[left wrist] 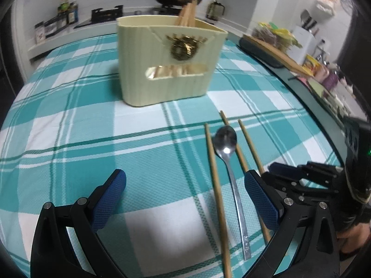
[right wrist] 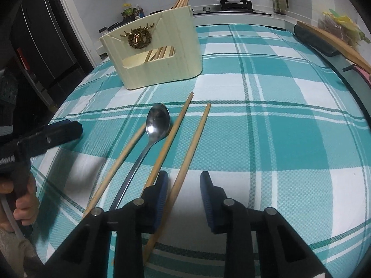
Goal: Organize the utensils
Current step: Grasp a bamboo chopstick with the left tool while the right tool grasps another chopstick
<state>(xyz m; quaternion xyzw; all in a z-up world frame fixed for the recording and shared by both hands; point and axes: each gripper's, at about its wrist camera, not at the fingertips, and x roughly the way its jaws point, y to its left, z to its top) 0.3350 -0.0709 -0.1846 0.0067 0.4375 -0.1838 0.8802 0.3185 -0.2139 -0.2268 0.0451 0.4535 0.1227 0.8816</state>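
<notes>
Presently, your inventory reads as follows.

Surface: teal-and-white checked tablecloth [right wrist: 278, 139] over the table.

Holder: cream ribbed plastic utensil holder [left wrist: 162, 69] with a gold ornament on its front, standing upright on the cloth beyond the loose pieces; wooden chopsticks already stand in it.

Loose utensils: one steel spoon [right wrist: 157, 120], bowl toward the holder, lying among three wooden chopsticks; one chopstick lies on its left [right wrist: 116, 162], two on its right [right wrist: 171, 134] and [right wrist: 197, 134].

Left view only: the right gripper seen from outside at the right edge; a cluttered shelf of packets beyond the table edge.

Right view only: a dark refrigerator door [right wrist: 46, 46] at left; your left hand [right wrist: 20, 199] around its handle; the holder's cut-out window showing chopstick ends inside.

Left gripper [left wrist: 185, 194]: jaws wide apart, holding nothing; spoon handle and one chopstick lie on the cloth in the span between its blue pads.

Right gripper [right wrist: 183, 197]: jaws at a narrow gap, the rightmost chopstick running between them just beside the left pad [right wrist: 161, 199]; the right pad stands clear of it, so you have no grip.
</notes>
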